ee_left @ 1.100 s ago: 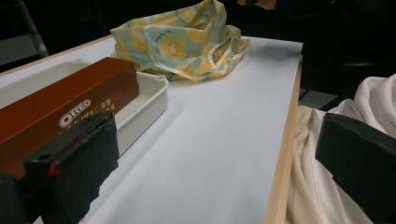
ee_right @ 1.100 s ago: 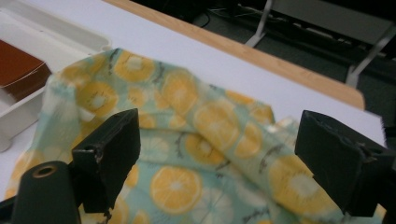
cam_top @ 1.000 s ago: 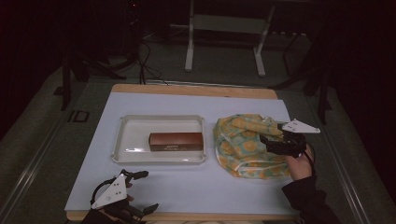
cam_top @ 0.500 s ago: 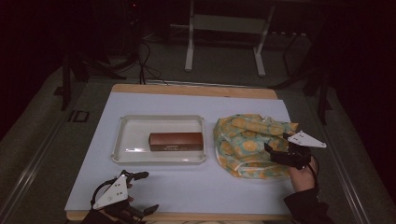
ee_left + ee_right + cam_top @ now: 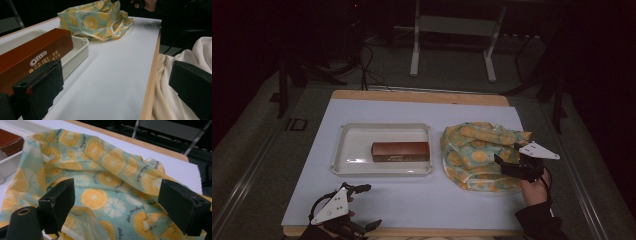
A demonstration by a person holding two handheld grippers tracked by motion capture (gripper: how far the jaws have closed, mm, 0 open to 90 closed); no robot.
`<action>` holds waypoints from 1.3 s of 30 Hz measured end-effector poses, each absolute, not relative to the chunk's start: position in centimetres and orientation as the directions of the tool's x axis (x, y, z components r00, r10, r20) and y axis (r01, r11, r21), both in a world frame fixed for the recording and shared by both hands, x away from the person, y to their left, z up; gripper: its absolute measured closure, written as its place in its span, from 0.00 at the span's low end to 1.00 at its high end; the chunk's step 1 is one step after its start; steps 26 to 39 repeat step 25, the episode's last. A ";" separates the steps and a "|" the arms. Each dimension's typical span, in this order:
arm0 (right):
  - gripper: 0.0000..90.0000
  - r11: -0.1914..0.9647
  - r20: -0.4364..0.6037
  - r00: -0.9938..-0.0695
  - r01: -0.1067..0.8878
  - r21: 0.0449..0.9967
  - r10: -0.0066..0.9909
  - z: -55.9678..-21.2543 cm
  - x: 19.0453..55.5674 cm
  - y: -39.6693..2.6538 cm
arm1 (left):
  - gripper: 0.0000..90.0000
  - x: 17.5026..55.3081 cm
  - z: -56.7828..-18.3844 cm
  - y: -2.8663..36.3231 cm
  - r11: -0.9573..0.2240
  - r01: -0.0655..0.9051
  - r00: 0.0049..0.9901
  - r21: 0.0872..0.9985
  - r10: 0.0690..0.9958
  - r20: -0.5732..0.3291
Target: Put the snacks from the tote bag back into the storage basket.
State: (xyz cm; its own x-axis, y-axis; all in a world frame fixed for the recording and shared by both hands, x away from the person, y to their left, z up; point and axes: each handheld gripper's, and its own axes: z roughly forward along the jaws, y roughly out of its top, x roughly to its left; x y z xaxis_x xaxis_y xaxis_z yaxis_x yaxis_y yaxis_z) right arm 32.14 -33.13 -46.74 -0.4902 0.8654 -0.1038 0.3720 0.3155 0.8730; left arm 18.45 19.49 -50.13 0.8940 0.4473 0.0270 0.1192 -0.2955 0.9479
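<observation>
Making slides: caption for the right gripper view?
Open right gripper poised over the crumpled orange-print bag on the white table.

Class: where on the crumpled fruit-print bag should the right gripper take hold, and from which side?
Probably the raised fold along the crumpled fruit-print bag's right edge, approached from the right: the right gripper hovers there with its jaws open, and a standing ridge fits between jaws better than flat film.

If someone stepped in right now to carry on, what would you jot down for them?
Right tool: open, holding nothing, jaws poised over the right edge of the fruit-print bag.
Left tool: open, idle at the near left table edge.
Brown Oreo box lies in the white tray, left of the bag, which lies crumpled on the table.
Done: nothing gripped yet.
Left: probably grasp the bag; the box looks untouched.
</observation>
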 end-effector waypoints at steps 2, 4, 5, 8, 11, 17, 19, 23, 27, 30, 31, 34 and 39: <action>0.16 0.308 -0.098 -0.489 0.371 0.876 0.867 -46.7 32.1 -33.2 | 0.00 18.4 -50.1 19.5 -0.297 0.119 0.893 0.947 0.448 0.028; 0.16 0.310 -0.097 -0.488 0.377 0.873 0.867 -46.8 32.1 -33.2 | 0.00 18.5 -50.1 19.5 -0.297 0.120 0.893 0.947 0.449 0.028; 0.16 0.311 -0.096 -0.489 0.379 0.871 0.867 -46.9 32.2 -33.1 | 0.00 18.5 -50.1 19.5 -0.297 0.119 0.893 0.948 0.449 0.028; 0.16 0.315 -0.096 -0.491 0.387 0.866 0.866 -47.1 32.2 -33.0 | 0.00 18.5 -50.1 19.5 -0.292 0.119 0.891 0.949 0.454 0.028; 0.16 0.315 -0.093 -0.493 0.391 0.865 0.865 -47.2 32.3 -33.0 | 0.00 18.5 -50.1 19.5 -0.292 0.120 0.891 0.949 0.454 0.027; 0.16 0.303 -0.082 -0.493 0.388 0.870 0.866 -47.0 32.1 -33.1 | 0.00 18.4 -50.1 19.5 -0.297 0.120 0.891 0.947 0.452 0.029; 0.16 0.306 -0.087 -0.488 0.389 0.869 0.868 -47.1 32.1 -33.1 | 0.00 18.4 -50.1 19.6 -0.295 0.120 0.890 0.948 0.454 0.029; 0.16 0.311 -0.090 -0.488 0.393 0.865 0.868 -47.1 32.1 -33.0 | 0.00 18.4 -50.1 19.5 -0.297 0.119 0.890 0.948 0.454 0.031; 0.16 0.312 -0.092 -0.488 0.392 0.866 0.868 -47.1 32.1 -33.0 | 0.00 18.4 -50.1 19.5 -0.298 0.119 0.890 0.947 0.454 0.031; 0.16 0.312 -0.092 -0.488 0.392 0.866 0.868 -47.1 32.1 -33.0 | 0.00 18.4 -50.1 19.5 -0.298 0.119 0.890 0.947 0.454 0.031; 0.16 0.312 -0.092 -0.488 0.392 0.866 0.868 -47.1 32.1 -33.0 | 0.00 18.4 -50.1 19.5 -0.298 0.119 0.890 0.947 0.454 0.031; 0.16 0.312 -0.092 -0.488 0.392 0.866 0.868 -47.1 32.1 -33.0 | 0.00 18.4 -50.1 19.5 -0.298 0.119 0.890 0.947 0.454 0.031; 0.16 0.312 -0.092 -0.488 0.392 0.866 0.868 -47.1 32.1 -33.0 | 0.00 18.4 -50.1 19.5 -0.298 0.119 0.890 0.947 0.454 0.031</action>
